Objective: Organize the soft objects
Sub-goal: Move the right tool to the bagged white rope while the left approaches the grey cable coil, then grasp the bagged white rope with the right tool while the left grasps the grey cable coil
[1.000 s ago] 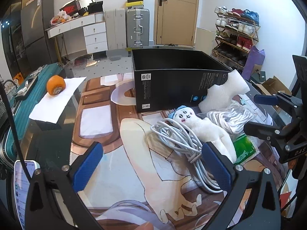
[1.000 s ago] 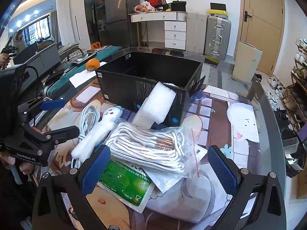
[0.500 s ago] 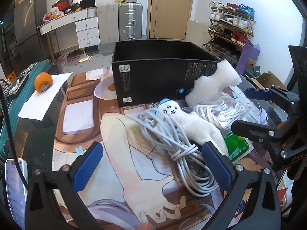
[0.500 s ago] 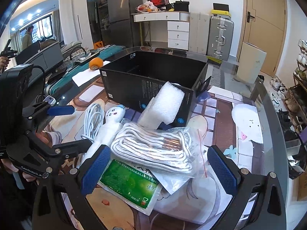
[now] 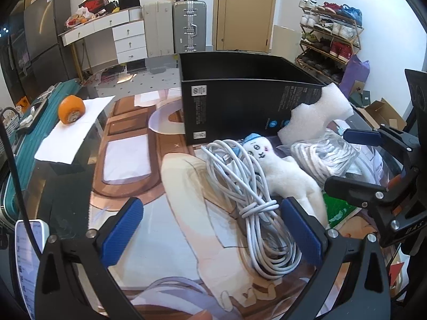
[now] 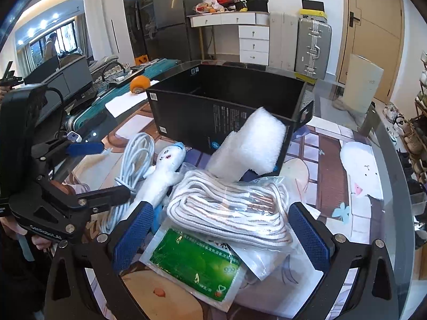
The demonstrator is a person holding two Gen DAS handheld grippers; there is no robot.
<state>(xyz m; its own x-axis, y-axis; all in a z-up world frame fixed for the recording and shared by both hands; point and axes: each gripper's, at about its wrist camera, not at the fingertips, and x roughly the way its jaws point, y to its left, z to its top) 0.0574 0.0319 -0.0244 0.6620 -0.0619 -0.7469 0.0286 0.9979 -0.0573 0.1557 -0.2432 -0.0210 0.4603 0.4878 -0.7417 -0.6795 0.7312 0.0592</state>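
- A lived-in home, likely an entry or living room.
- Shoe rack (image 5: 331, 37) full of shoes beside a wooden door (image 5: 245, 10).
- Refrigerator (image 6: 176, 24), white drawer desk (image 6: 240, 37), silver suitcase (image 6: 313, 48).

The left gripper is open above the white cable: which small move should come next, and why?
Probably lower the left gripper a little and close it. Its jaws are wide open, and the white cable bundle lies between the fingers, loose on the table mat beside the plush toy, with the black box empty behind.
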